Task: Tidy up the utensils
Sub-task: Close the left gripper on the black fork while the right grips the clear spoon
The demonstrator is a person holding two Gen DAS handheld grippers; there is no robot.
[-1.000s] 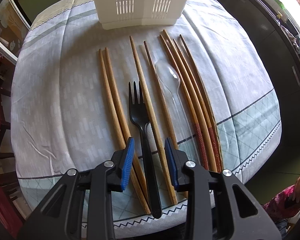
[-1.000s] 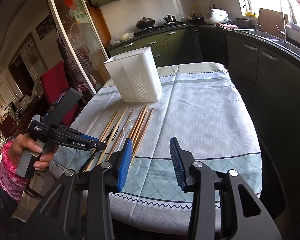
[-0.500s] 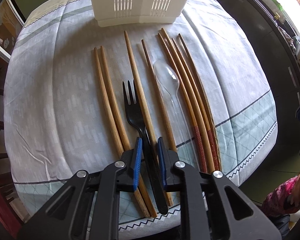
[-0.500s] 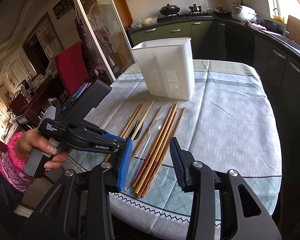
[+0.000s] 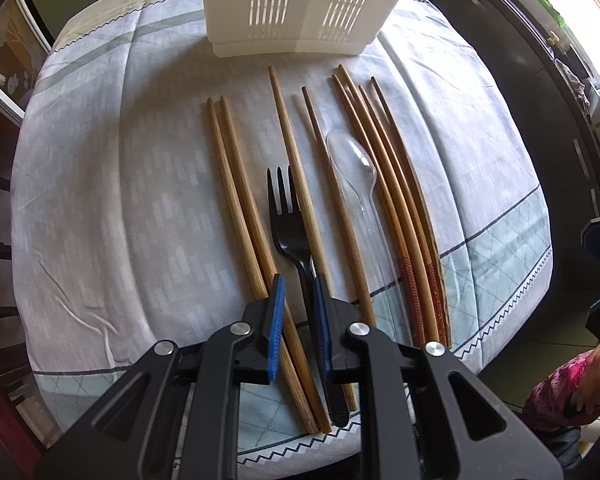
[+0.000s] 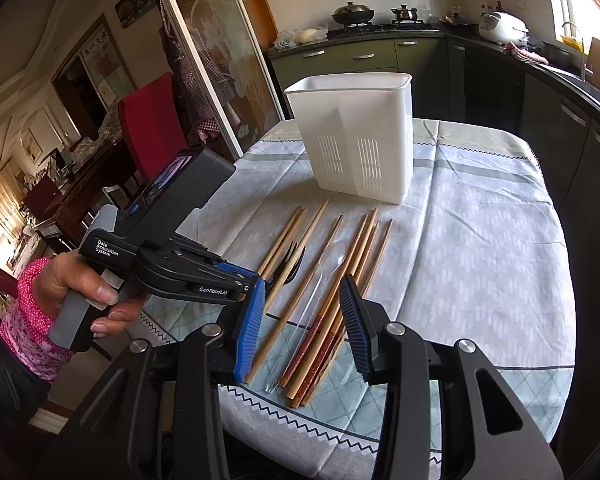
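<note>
A white bin (image 6: pixel 356 136) stands upright at the far side of the table (image 6: pixel 480 240). It has slits low on its walls. From the right camera we see only a bit past its rim, and nothing shows inside. In the left camera its top is cut off.

The utensils lie in a row on the cloth in front of the bin. There are brown chopsticks (image 5: pixel 240 208), a black fork (image 5: pixel 290 224) and a clear spoon (image 5: pixel 354 168). The spoon is see-through, so its handle is hard to make out on the cloth.

The left gripper (image 5: pixel 299 312) is low over the fork. Its blue fingers (image 5: pixel 277 300) are close together, one on each side of the fork handle. The right finger touches the handle. A small gap shows by the left finger, so I cannot tell if it grips yet. The gripper hides part of the handle.

The right gripper (image 6: pixel 302 324) is held above the near table edge, over the chopstick ends. Its fingers are wide apart and hold nothing. A hand (image 6: pixel 72 284) in a pink sleeve holds the left gripper.
</note>
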